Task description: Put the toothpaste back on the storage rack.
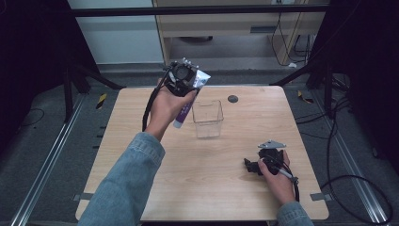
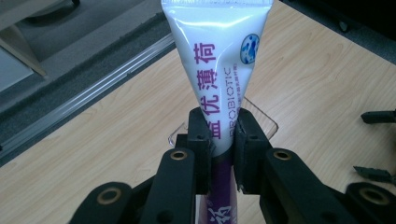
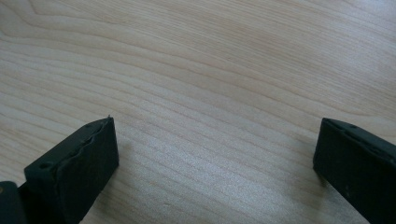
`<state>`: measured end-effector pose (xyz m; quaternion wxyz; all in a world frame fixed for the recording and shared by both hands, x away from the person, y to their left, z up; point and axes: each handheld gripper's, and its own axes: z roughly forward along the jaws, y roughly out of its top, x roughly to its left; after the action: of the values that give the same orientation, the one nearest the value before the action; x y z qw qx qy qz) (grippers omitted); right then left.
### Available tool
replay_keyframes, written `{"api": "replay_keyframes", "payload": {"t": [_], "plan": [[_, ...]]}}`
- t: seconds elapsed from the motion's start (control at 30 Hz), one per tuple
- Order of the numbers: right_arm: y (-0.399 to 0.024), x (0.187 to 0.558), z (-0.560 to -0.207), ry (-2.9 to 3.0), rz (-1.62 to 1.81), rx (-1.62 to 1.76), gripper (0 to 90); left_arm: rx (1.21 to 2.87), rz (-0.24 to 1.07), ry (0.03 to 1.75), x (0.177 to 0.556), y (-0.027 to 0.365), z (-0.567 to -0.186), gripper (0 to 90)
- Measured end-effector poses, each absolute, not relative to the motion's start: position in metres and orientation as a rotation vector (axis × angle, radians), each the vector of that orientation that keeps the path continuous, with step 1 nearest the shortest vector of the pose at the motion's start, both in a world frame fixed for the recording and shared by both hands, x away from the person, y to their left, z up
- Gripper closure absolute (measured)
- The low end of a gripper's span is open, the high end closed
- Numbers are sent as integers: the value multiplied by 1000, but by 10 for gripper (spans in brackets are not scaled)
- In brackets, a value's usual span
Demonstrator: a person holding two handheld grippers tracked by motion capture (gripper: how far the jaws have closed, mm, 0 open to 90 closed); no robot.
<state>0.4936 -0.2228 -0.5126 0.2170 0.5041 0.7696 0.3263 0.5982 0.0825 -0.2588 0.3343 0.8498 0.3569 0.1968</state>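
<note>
The left gripper (image 1: 187,84) is held up in the air over the far-left part of the table (image 1: 141,188), w/ its jaws clamped on a tube (image 2: 219,70). In the left gripper view the pads are seen pressed against both sides of the tube approx. at mid-length: the white upper part w/ purple print and the flat crimped end rise beyond the jaws, and the purple lower part runs down between them toward the camera. In the high view the tube (image 1: 184,113) is seen tilted, its crimped end far and right of the gripper, its purple end near and lower, beside the left hand (image 1: 164,110). The tube is clear of the table.

Just right of the tube, a clear box (image 1: 207,118) is stood upright near the table's centre, its open top up; tube and box are seen apart in the high view. In the left gripper view the box rim (image 2: 268,123) is glimpsed behind the jaws. A small dark disc (image 1: 232,99) is set in the tabletop, far of the box and slightly right.

The right gripper (image 1: 251,165) is kept low at the near-right of the table, well apart from the box, in the right hand (image 1: 277,176). Its jaws are spread wide in the right gripper view, w/ bare wood (image 3: 210,93) betw. them and nothing gripped.
</note>
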Motion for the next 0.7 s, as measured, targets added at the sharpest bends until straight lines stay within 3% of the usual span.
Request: {"api": "replay_keyframes", "payload": {"t": [0.7], "plan": [[-223, 493, -513, 2131, 906, 1397, 4, 2118, 525, 895, 613, 63, -251, 785]]}}
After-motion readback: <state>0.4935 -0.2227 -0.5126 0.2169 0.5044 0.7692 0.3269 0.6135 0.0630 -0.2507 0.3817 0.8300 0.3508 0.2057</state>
